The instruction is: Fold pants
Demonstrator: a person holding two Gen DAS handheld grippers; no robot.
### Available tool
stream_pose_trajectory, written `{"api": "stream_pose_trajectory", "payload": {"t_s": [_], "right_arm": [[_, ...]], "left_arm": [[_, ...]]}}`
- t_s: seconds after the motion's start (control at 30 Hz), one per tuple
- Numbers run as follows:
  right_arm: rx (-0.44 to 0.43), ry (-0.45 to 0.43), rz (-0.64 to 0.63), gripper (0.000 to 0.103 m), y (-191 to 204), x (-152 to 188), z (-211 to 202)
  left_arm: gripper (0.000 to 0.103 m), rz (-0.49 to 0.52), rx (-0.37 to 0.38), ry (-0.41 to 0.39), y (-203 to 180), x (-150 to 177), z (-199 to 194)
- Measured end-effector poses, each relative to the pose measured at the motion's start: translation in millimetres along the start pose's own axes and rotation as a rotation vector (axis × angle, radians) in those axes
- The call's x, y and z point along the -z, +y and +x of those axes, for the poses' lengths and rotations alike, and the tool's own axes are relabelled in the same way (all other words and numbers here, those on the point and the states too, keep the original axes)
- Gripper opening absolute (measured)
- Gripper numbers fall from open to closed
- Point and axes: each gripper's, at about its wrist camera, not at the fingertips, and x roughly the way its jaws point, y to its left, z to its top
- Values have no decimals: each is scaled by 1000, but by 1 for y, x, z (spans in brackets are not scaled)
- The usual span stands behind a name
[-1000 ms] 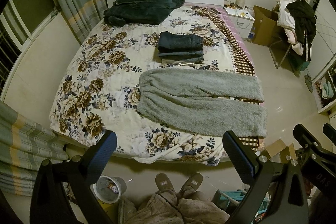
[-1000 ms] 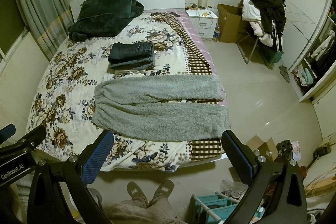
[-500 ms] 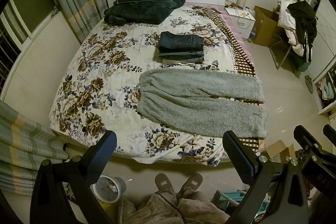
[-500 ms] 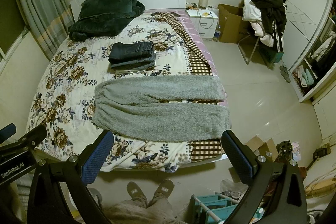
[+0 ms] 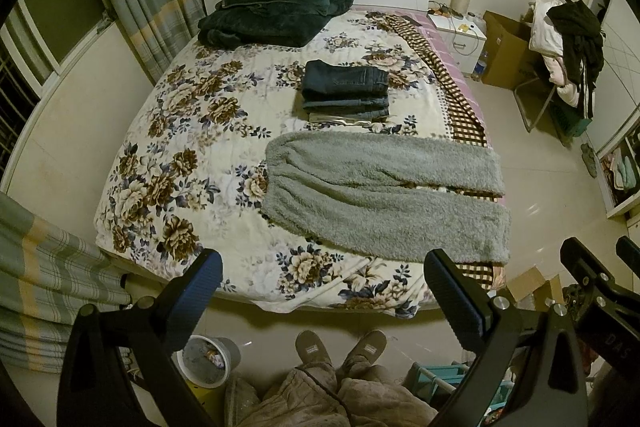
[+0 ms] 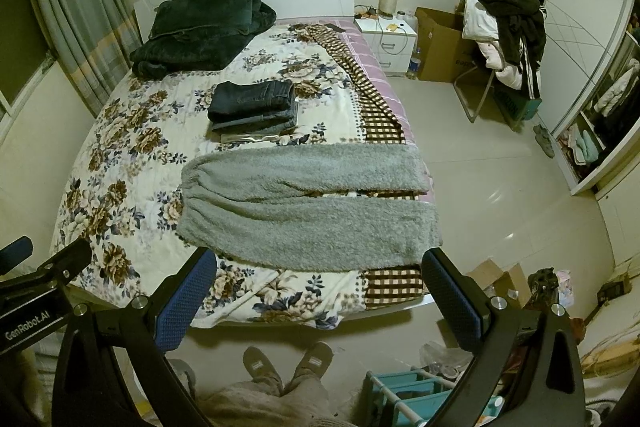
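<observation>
On the bed, the grey fleece pants lie flat, 2 legs side by side toward the right edge, ready for folding, while the left tool and right tool hover wide apart, gripping nothing.

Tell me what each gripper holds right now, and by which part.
Nothing. The left gripper and right gripper are open and empty, above the foot of the bed; the grey fleece pants lie untouched.

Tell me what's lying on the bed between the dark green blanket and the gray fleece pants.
A stack of folded jeans sits on the floral quilt between the dark green blanket and gray fleece pants, clearest in the left wrist view.
</observation>
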Motion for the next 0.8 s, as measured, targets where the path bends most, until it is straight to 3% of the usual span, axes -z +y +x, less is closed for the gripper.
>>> {"api": "stream_pose_trajectory", "payload": {"t_s": [0.3, 0.37, 0.6, 0.7, 0.8], "right_arm": [[-8, 10, 5, 103, 1, 2, 7], [-8, 15, 19, 103, -4, 1, 10], [-27, 31, 134, 103, -27, -15, 81], [-51, 53, 170, 103, -38, -36, 125], [-60, 120, 204, 103, -47, -62, 191]], "left_arm": [[103, -6, -6, -3, 0, -1, 0], [103, -23, -36, -20, 5, -7, 8], [103, -89, -108, -69, 11, -48, 54], [103, -108, -154, -79, 11, -70, 84], [103, -130, -171, -40, 13, -95, 127]]}}
